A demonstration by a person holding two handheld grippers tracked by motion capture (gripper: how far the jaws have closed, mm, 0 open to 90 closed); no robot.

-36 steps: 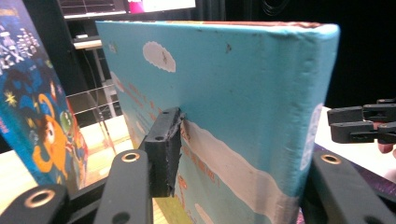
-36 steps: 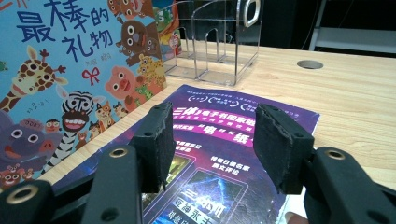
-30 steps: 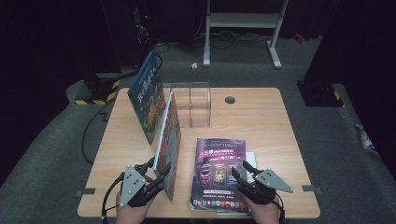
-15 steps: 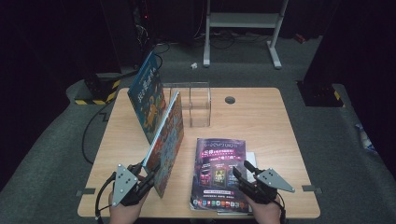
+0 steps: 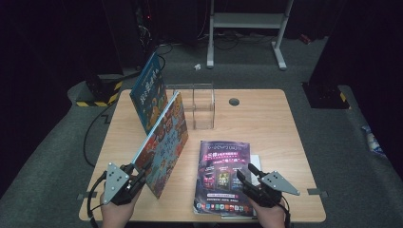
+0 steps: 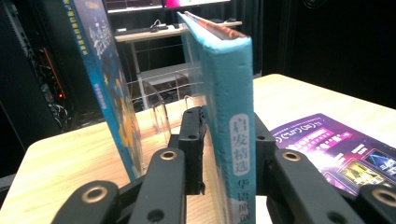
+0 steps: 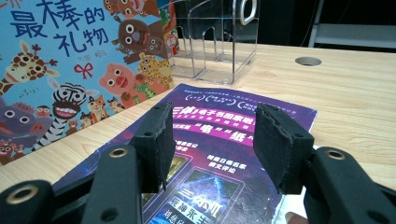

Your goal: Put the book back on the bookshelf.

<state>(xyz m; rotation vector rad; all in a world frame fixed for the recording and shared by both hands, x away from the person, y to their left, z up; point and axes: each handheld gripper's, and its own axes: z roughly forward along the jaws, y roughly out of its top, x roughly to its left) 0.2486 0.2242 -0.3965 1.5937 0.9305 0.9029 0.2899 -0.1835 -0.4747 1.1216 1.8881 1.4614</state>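
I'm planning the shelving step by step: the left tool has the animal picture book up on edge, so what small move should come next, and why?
Probably carry the animal picture book forward toward the clear rack. The left tool is clamped on its spine, the book stands tilted on the table, and the blue book already leans beside the rack. The right tool hangs open over the purple magazine.
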